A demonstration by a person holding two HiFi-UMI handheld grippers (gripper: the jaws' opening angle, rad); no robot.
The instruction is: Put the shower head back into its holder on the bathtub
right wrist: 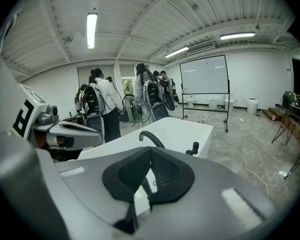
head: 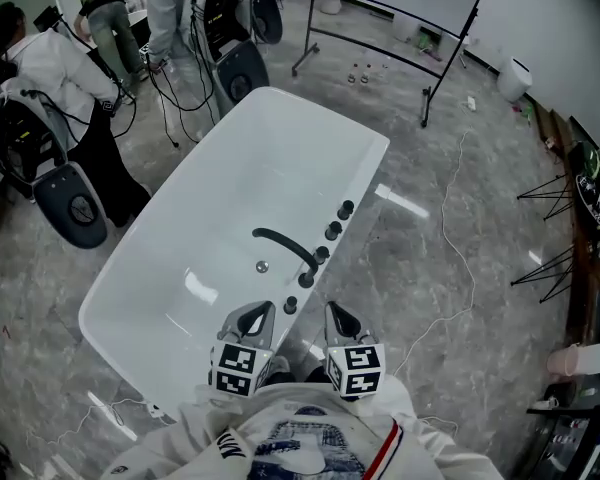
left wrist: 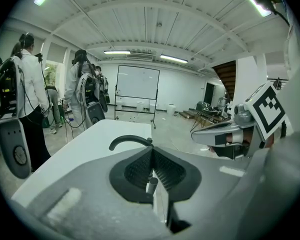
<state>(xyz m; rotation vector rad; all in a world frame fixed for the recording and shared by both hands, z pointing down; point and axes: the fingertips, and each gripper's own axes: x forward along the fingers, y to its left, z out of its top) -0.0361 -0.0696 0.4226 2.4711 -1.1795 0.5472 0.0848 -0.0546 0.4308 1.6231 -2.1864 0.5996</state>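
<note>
The white bathtub (head: 180,268) runs away from me, with a black curved spout (head: 285,245) and a row of black knobs (head: 333,231) along its right rim. The two nearest black fittings (head: 298,293) stand on the rim just ahead of my grippers; I cannot tell which one is the shower head or its holder. My left gripper (head: 255,320) and right gripper (head: 342,320) hover side by side over the near end of the tub. In the left gripper view, the left gripper (left wrist: 152,150) has its tips together, a small grey cylinder (left wrist: 151,184) showing below them. My right gripper (right wrist: 151,150) is shut on nothing.
Several people with backpack rigs (head: 75,98) stand beyond the tub's far left side. A whiteboard on a wheeled stand (head: 400,28) is at the back right. A white cable (head: 450,268) trails over the grey floor to the right of the tub. Tripods (head: 570,218) stand at the right edge.
</note>
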